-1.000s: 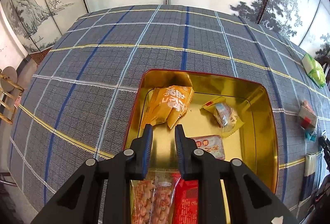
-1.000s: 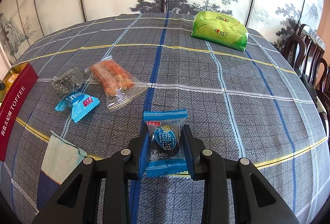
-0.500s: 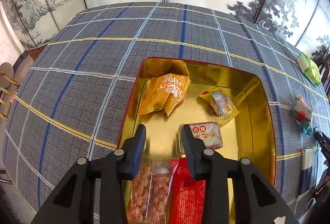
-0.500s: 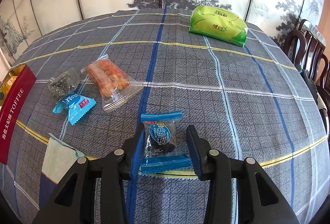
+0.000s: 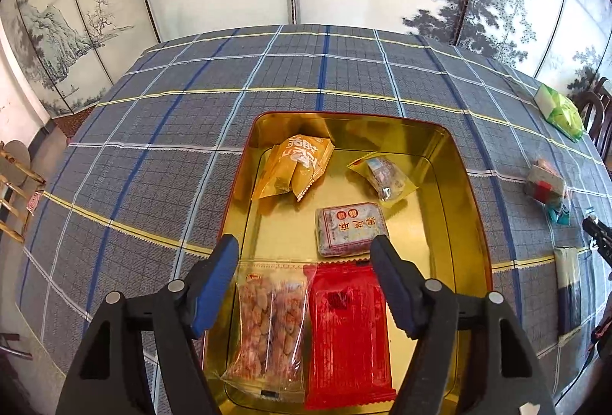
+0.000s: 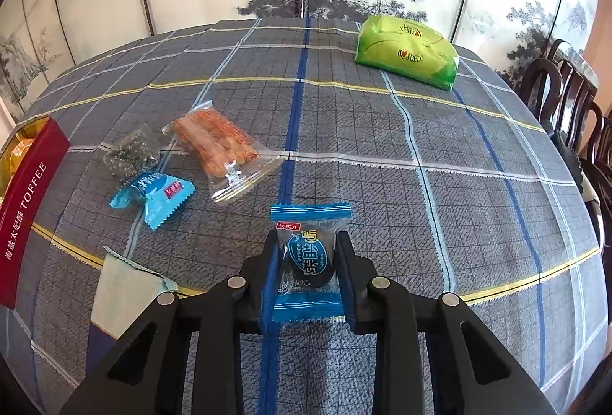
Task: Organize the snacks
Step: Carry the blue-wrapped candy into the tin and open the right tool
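Now your right gripper [image 6: 306, 271] pinches the blue candy packet [image 6: 308, 264]; your left gripper [image 5: 306, 271] is opening, nothing between its jaws, above the gold tin [image 5: 470, 208].

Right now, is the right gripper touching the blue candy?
Touching. The right wrist view shows the right gripper with both pads pressed against the sides of the blue candy.

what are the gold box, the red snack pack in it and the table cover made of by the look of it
Gold box: likely tin-plated metal, glossy gold inside; its walls mirror the packets.
Red snack pack: thin plastic film, semi-gloss, with crimped ends and soft highlights.
Table cover: probably woven fabric, matte, with a plaid pattern and no shine.
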